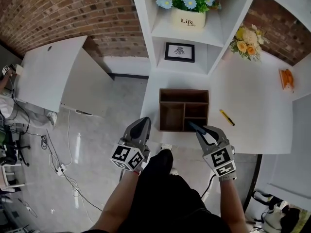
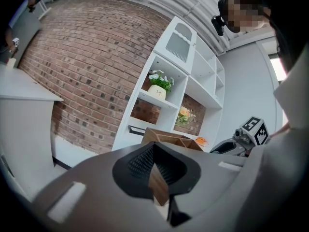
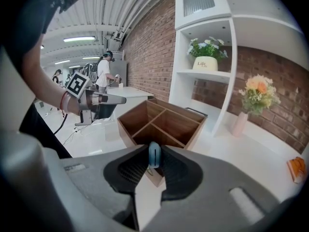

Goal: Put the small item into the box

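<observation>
Pads of the right tool [image 3: 154, 159] pinch a small pale-blue oblong item [image 3: 154, 152] at the near edge of the divided brown wooden box [image 3: 166, 122]. The left tool [image 2: 154, 148] is closed on nothing.

I've got both tools in shot: left gripper [image 1: 142, 125] and right gripper [image 1: 193, 126], grey moulded shells, black ribbed pads [image 2: 137, 163], a black-and-white marker cube [image 1: 127, 157] on each. Black cable [image 1: 210, 182] off the right. Black clothing [image 1: 165, 198], red wristband [image 3: 62, 103].
</observation>
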Demonstrator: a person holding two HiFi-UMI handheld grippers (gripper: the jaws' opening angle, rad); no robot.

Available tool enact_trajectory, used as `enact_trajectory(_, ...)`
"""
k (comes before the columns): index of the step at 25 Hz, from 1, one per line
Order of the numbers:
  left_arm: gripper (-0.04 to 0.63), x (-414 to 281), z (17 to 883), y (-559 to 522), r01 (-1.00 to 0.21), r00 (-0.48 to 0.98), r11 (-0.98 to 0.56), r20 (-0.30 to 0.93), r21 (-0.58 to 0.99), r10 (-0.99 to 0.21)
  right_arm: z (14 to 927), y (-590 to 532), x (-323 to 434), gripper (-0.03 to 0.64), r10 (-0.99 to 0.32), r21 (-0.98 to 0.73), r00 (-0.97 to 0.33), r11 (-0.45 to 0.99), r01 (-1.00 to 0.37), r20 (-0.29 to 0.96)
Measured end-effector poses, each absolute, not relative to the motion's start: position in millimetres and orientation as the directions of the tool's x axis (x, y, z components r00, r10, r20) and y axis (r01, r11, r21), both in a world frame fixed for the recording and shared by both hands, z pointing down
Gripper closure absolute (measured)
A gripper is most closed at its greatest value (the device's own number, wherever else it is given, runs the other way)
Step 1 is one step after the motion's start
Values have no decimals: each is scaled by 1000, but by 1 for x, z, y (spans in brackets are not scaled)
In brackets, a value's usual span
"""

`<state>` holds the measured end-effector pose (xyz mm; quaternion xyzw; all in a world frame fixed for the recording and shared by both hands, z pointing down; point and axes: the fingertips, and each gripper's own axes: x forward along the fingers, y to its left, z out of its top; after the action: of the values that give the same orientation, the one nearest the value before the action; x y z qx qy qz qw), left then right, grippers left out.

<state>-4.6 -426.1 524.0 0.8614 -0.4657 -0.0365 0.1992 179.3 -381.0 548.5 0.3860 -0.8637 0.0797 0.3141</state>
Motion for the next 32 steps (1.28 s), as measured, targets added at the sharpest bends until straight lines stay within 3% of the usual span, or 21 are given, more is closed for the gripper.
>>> enact_trajectory(32, 594, -15, 522, -423, -791, 552, -474, 118, 386, -826, 545, -386, 192, 530, -665, 75, -443, 599, -797, 601)
